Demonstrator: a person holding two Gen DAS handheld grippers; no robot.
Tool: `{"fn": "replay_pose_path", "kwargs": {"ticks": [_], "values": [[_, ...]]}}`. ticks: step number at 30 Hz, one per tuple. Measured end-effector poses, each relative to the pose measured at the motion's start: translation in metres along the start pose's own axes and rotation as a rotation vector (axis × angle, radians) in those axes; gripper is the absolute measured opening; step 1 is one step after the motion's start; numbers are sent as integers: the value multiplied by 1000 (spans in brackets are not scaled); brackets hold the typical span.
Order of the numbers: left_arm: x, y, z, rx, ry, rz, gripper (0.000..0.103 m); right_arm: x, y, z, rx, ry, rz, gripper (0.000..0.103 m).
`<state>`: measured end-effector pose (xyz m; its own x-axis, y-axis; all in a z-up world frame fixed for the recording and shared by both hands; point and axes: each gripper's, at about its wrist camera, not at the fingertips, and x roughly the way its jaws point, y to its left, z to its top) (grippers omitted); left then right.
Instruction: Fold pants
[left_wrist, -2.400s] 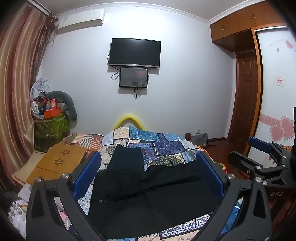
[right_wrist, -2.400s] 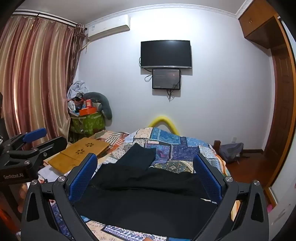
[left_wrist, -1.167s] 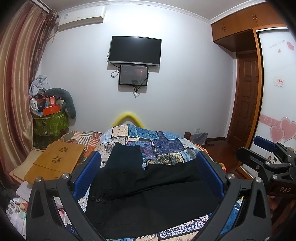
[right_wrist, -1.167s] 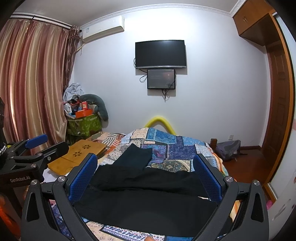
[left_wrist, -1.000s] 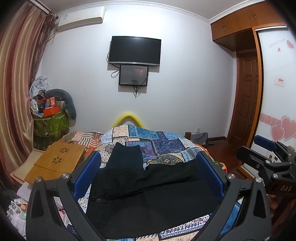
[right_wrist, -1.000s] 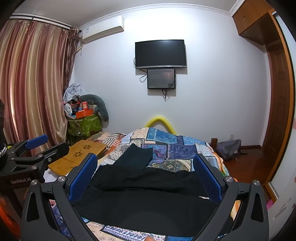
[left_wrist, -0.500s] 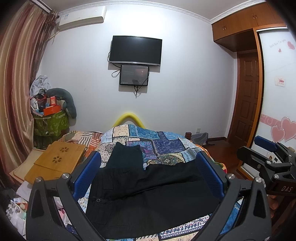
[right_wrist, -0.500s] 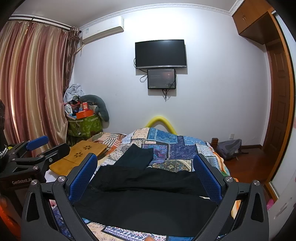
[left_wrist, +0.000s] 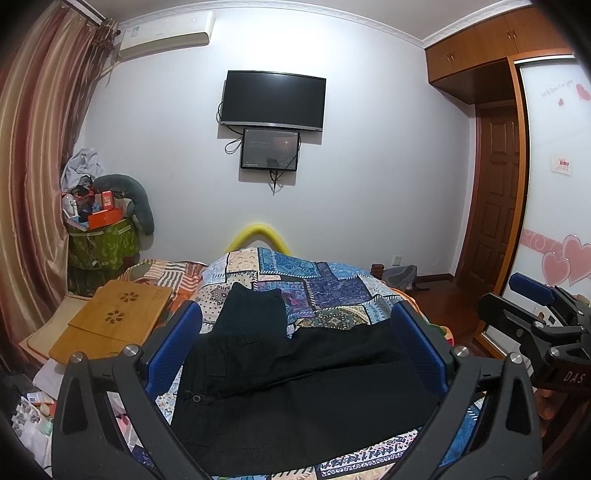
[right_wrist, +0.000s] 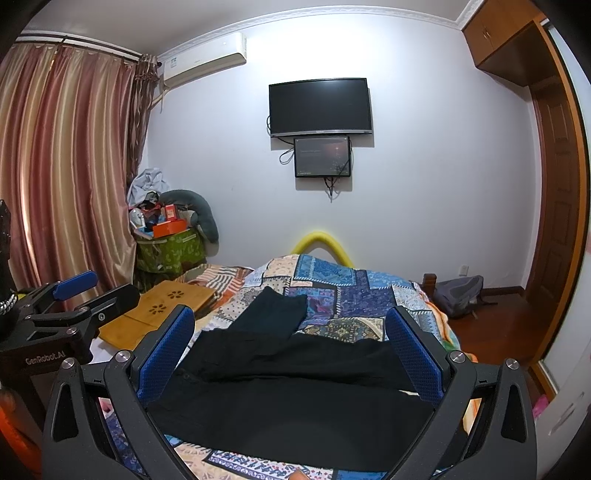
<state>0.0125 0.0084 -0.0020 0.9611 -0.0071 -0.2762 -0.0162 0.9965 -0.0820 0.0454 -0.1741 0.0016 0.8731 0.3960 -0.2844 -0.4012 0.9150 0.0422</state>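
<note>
The black cloth pants (left_wrist: 295, 387), one pair, lie on the patchwork quilt (left_wrist: 325, 288), reaching near its front edge. Your left gripper (left_wrist: 295, 354) and right gripper (right_wrist: 291, 354) hover above them, both with jaws wide apart, touching nothing. Further left lies one wooden lap desk (left_wrist: 114, 321).

Counts, placed rel. to the bed (left_wrist: 332, 291): 1 pr black pants (left_wrist: 295, 373) on it; 2 grippers above its near end, left gripper (left_wrist: 295, 350) and right gripper (right_wrist: 291, 350), 2 blue pads each. 2 screens on the wall beyond it: 1 TV (left_wrist: 274, 99), 1 smaller monitor (left_wrist: 269, 148) below. 1 AC unit (left_wrist: 166, 33) up left. 1 wooden lap desk (left_wrist: 114, 321) left of bed. 1 green bin (left_wrist: 103, 243) further left. 1 backpack (right_wrist: 458, 295) right of bed.
</note>
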Motion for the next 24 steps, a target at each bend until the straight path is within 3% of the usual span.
{"fn": "replay_pose_path", "kwargs": {"ticks": [15,24], "values": [[5,0,0,1,10,-15,103,6,5,-1,-1,10,3,103],[45,23,7,0,78,0,103,44,0,-4,-45,52,-15,103]]}}
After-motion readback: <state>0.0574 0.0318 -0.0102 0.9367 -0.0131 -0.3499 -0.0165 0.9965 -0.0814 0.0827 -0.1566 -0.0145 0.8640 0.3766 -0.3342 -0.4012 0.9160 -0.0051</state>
